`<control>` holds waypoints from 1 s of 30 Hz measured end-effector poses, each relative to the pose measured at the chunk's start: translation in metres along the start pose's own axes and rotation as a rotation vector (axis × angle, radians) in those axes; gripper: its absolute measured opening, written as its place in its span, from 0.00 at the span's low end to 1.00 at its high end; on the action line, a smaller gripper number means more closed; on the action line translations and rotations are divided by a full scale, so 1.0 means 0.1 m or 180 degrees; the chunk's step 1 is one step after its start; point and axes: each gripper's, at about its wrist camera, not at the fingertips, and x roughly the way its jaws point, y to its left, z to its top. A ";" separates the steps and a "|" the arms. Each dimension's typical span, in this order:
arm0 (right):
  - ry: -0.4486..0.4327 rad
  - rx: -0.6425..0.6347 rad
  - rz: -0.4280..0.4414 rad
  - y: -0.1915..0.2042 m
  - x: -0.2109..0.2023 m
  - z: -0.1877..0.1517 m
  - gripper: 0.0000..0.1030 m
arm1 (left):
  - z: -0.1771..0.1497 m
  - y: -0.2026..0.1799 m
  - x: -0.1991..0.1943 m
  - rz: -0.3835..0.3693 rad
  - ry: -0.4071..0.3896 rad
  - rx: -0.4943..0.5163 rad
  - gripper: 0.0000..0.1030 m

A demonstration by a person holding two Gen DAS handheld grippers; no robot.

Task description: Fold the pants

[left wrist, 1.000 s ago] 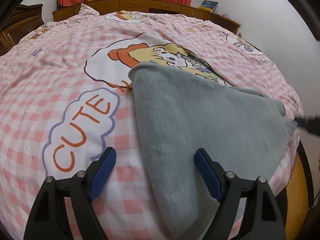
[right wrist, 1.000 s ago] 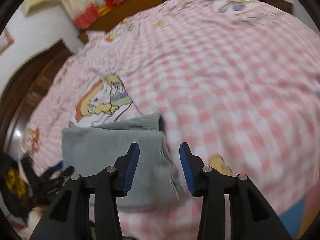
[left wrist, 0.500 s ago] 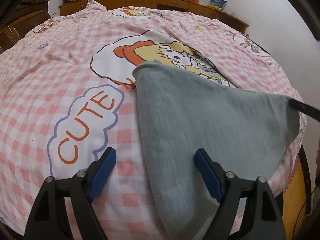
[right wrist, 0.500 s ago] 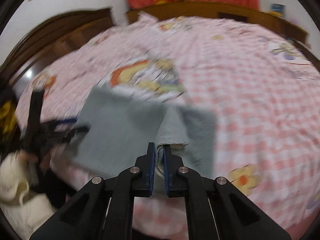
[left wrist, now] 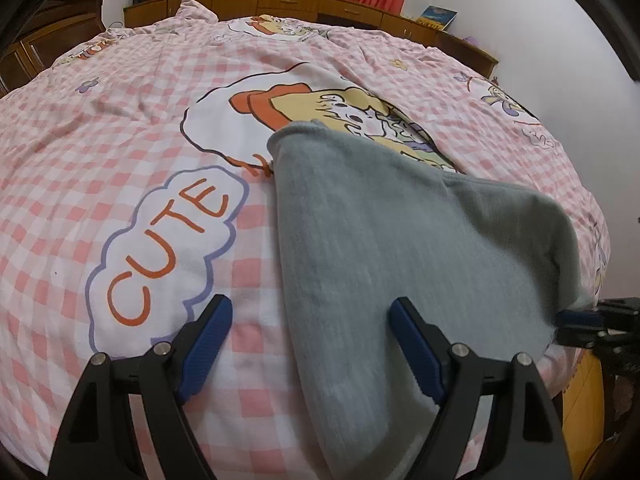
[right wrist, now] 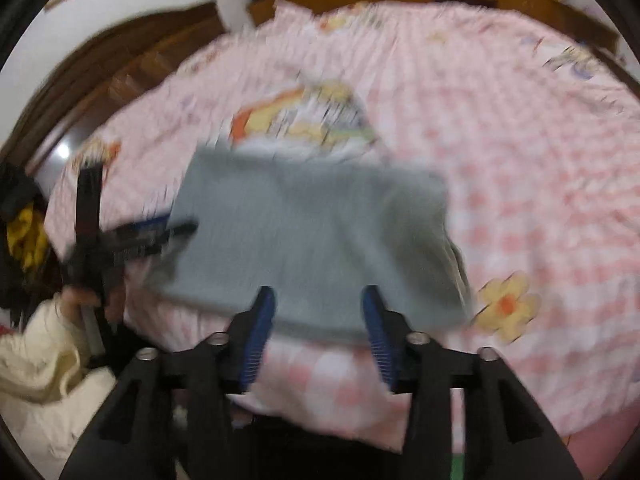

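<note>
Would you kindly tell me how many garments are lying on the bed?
1: the grey pants lie folded on the pink checked quilt near its front edge; nothing else shows.

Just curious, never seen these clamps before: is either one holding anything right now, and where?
Nothing is held. The left gripper and right gripper are both open over the grey pants lying on the bed.

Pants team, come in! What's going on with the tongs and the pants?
Left tongs open, empty. Right tongs open, empty. Gray pants folded on checkered bedspread. Nothing blocking.
</note>
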 end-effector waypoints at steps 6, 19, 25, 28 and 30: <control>0.0014 0.0584 0.0101 -0.58 0.24 0.45 0.57 | -0.01 -0.01 0.01 0.0001 -0.0006 0.0000 0.82; -0.0174 -0.0072 0.0088 0.01 0.24 0.31 0.12 | 0.00 -0.02 0.01 0.0044 0.0043 0.0006 0.82; 0.0167 -0.0602 0.0113 0.52 0.48 -0.11 0.12 | 0.00 0.01 -0.08 -0.0116 -0.0016 -0.0157 0.82; 0.0331 -0.0552 0.0083 0.55 0.65 -0.27 0.17 | 0.01 0.01 -0.12 -0.0170 -0.0044 -0.0194 0.82; 0.0279 -0.0482 0.0087 0.54 0.62 -0.30 0.22 | 0.00 0.01 -0.11 -0.0175 -0.0025 -0.0221 0.82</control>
